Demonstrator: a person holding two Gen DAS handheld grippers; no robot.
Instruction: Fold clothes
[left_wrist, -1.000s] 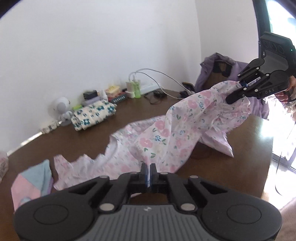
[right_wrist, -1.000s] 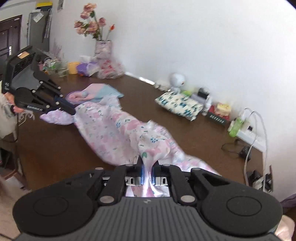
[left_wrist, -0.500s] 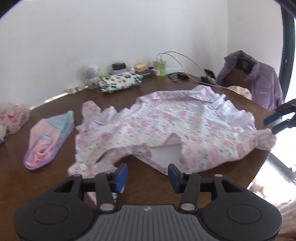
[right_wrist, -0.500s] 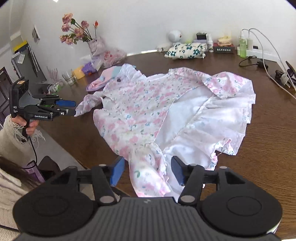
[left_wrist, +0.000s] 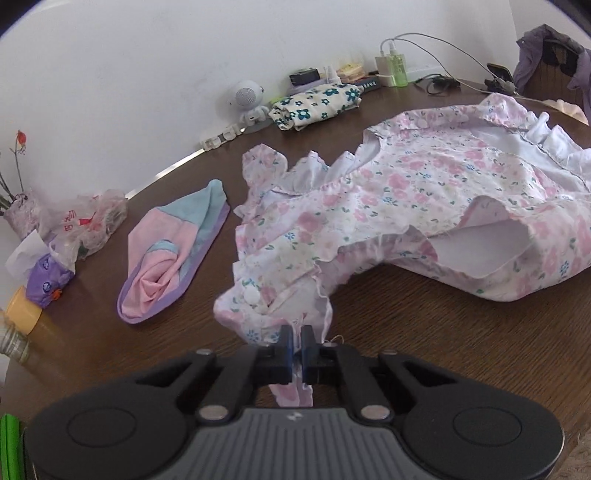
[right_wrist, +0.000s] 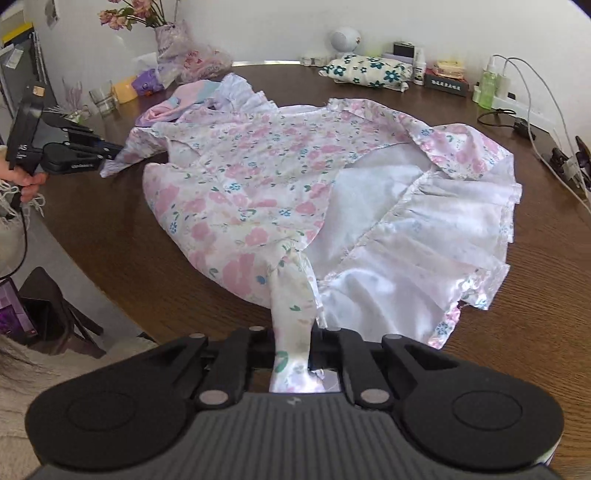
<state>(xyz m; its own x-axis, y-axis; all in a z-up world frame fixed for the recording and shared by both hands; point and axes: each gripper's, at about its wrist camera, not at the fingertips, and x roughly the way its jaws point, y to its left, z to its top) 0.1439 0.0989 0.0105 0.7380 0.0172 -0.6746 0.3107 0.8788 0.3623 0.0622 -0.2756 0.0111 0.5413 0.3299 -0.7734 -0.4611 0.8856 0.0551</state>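
A pink floral dress (left_wrist: 424, 192) lies spread on the brown table (left_wrist: 406, 350), white lining up on its right half (right_wrist: 424, 229). My left gripper (left_wrist: 297, 334) is closing its jaws on a ruffled sleeve end with a white button; the pads pinch the cloth. In the right wrist view the left gripper (right_wrist: 110, 151) sits at the dress's left tip, held by a hand. My right gripper (right_wrist: 293, 332) is closing on a bunched strip of the dress's near edge, and cloth fills the gap and hides the fingertips.
A pink, blue and purple cloth (left_wrist: 173, 254) lies left of the dress. A folded blue-flowered piece (left_wrist: 317, 103), a round white speaker (left_wrist: 245, 98), bottles and cables (right_wrist: 517, 92) line the wall. A vase and plastic bag (right_wrist: 184, 55) stand far left. A chair with a purple jacket (left_wrist: 550, 48) stands at the right.
A second ago both grippers held the dress raised. They opened and the dress dropped flat on the table. Both have since sunk and shut again on its edges.
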